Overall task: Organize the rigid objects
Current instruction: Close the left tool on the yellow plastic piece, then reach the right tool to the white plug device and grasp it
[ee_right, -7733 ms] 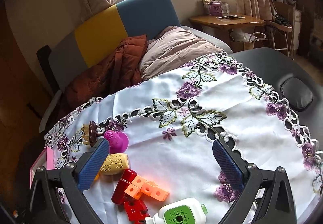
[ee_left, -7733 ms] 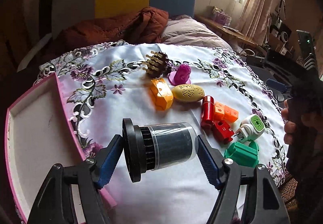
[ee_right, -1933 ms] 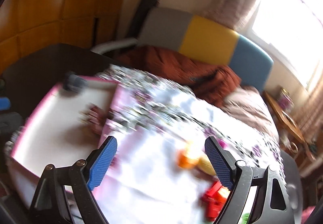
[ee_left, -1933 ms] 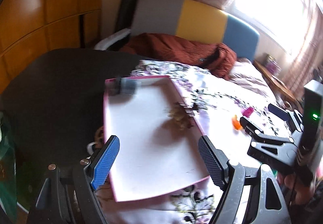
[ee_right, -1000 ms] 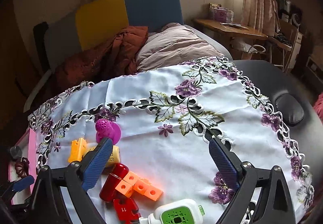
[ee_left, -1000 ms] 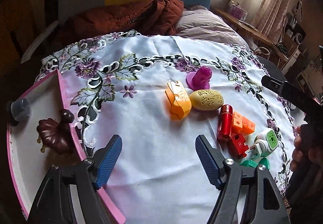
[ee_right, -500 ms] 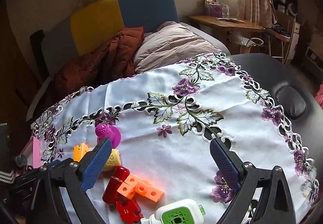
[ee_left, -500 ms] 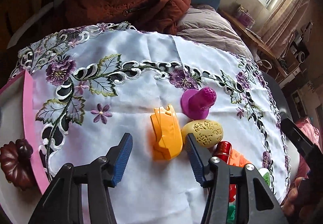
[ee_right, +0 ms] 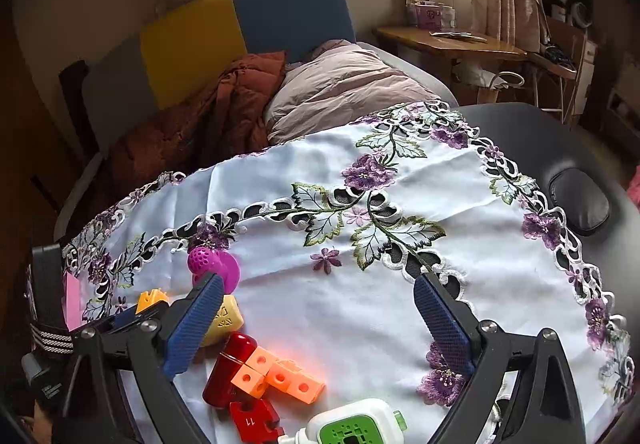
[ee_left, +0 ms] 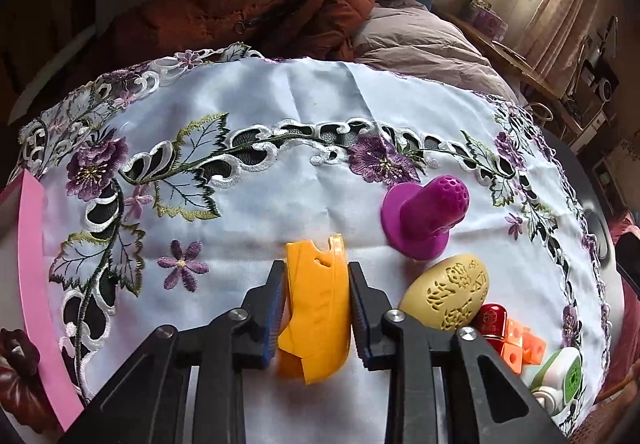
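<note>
My left gripper [ee_left: 316,284] is shut on an orange plastic piece [ee_left: 316,308] that rests on the embroidered white cloth [ee_left: 304,115]; the piece also shows in the right wrist view [ee_right: 151,298]. Next to it lie a purple perforated cone [ee_left: 424,219], a tan carved oval [ee_left: 450,298], a red cylinder [ee_left: 491,324], orange cubes [ee_left: 522,348] and a white and green plug [ee_left: 560,372]. My right gripper [ee_right: 316,324] is open and empty above the cloth, right of the red cylinder [ee_right: 228,368] and orange cubes [ee_right: 280,376].
A pink-rimmed white tray [ee_left: 34,284] stands at the left cloth edge with a dark brown pumpkin-shaped object [ee_left: 18,368] in it. A red block [ee_right: 252,422] lies near the plug [ee_right: 352,424]. A couch with a rust jacket [ee_left: 256,15] and pillow is behind the table.
My left gripper dropped the black cylinder in the tray, swung back over the cloth, came down on the orange piece and closed on it. My right gripper has stayed open nearly in place.
</note>
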### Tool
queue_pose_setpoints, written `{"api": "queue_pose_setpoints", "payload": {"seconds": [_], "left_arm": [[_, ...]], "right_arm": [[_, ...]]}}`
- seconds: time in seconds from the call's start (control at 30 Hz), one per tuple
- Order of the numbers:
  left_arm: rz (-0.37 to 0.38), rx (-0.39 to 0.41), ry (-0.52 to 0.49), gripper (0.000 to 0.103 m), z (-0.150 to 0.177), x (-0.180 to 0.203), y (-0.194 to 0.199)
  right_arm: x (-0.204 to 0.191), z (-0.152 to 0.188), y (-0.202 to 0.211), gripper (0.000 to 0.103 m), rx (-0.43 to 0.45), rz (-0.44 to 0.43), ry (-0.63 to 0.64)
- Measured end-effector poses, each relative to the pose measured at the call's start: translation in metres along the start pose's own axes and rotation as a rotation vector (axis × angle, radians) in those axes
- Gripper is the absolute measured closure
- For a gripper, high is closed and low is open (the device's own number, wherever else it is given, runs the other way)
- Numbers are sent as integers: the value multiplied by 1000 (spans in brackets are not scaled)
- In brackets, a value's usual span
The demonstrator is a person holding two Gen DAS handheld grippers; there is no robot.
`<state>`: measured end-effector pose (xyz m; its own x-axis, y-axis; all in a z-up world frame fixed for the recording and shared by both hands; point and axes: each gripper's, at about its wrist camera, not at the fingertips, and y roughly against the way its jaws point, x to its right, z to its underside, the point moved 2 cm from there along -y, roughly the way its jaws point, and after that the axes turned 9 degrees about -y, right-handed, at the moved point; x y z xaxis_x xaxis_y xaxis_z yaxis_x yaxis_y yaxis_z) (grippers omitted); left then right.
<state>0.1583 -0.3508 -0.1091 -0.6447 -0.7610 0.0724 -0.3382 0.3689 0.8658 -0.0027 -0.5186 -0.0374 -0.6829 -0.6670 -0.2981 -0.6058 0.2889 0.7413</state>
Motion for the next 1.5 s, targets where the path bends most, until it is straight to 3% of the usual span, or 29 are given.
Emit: {"api": "queue_pose_setpoints", "payload": {"seconds": [0.17,0.3,0.43,0.53,0.57,0.73,0.87,1.07,1.37,1.43,1.5], "left_arm": [[-37,-22,-25,76,12,-2,12],[-77,-8,-48,76,42,2,34],[-103,32,-132,76,80,18,61],[-99,12,-180,75,104,29,61],[-115,46,-200,75,108,31,63],[-96,63,-207,74,108,28,62],[-85,80,-212,74,110,27,62],[-87,94,-218,73,111,28,62],[-88,116,-219,73,112,28,62],[-86,110,-219,73,112,27,63],[-82,102,-206,73,113,26,64]], "right_arm": [[3,1,-3,15,-13,7,-7],[8,-1,-3,17,-16,-11,-31],[12,-2,-1,17,-21,-46,-59],[9,0,-2,17,-29,-59,-55],[8,1,-3,20,-31,-64,-52],[6,6,-5,29,-60,-83,-35],[-5,17,-9,33,-164,-162,10],[-26,41,12,35,-315,-236,221],[-29,87,36,48,-500,-225,505],[-28,88,35,48,-497,-207,501],[-17,77,29,48,-472,-147,415]]}}
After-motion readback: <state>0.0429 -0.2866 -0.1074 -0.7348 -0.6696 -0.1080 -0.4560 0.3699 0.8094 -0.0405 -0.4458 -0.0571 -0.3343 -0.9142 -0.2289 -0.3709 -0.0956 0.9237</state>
